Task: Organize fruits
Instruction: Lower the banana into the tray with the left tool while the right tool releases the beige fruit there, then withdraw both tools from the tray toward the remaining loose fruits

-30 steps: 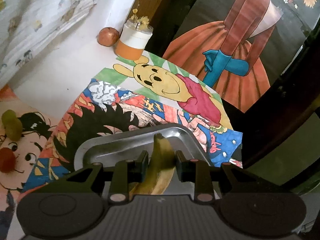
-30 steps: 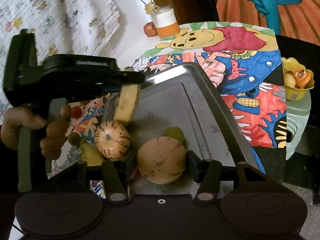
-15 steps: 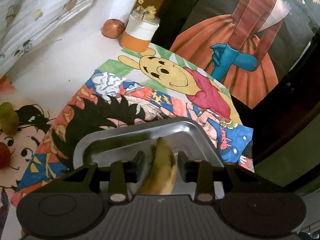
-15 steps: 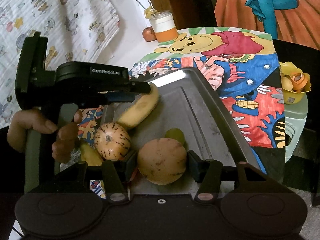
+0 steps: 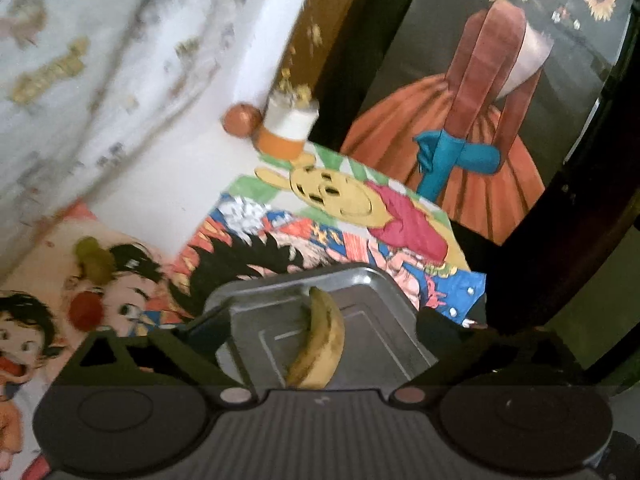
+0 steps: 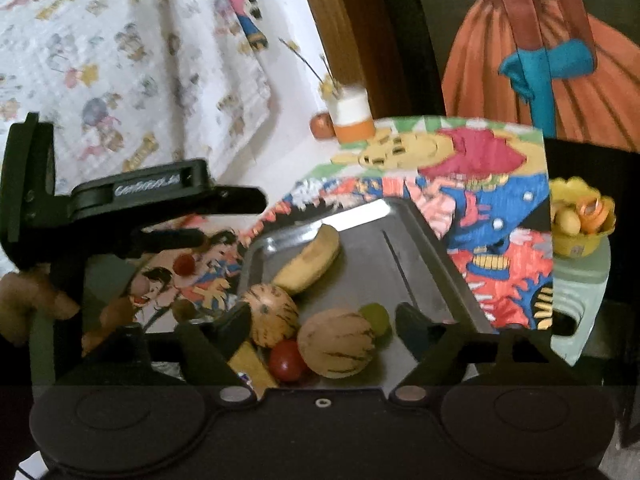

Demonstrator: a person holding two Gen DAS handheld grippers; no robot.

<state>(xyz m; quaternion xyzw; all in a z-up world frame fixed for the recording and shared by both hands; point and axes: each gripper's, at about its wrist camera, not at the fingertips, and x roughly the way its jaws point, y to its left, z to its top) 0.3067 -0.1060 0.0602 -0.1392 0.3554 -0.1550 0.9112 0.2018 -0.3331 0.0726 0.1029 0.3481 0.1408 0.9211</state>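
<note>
Banana point(image 5: 320, 340) lies flat on the metal tray point(image 6: 424, 248), in the tray's far-left part as the right wrist view shows it, long axis running diagonally, tip toward the far rim, stem end toward the two striped melons point(image 6: 304, 328) crowded at the near-left corner w/ a red tomato point(image 6: 286, 360) and a green grape point(image 6: 376, 318). Left gripper point(image 5: 320, 332): jaws opening, spread wide, banana lying between them in view but neither pad touching it, so it's let go. In the left wrist view the banana's long axis points roughly along the fingers, away from the camera. Right gripper point(image 6: 320, 328): jaws opening too, the paler melon sits on the tray between them w/ gaps both sides, not gripped. Outward: fruit not yet on the tray sits off to its left on the cartoon-print cloth point(image 5: 120, 300) — a red round fruit point(image 5: 86, 310) and a green one point(image 5: 94, 258) — both on the left gripper's side, so I'd judge left hand is the nearer for those; it'd need to swing left and away from the tray. An apple-like fruit point(image 5: 240, 118) sits far back, beside an orange-and-white cup point(image 5: 286, 130), well apart from both hands. Yellow bowl point(image 6: 580, 220) of items on a stool at right, off the table
</note>
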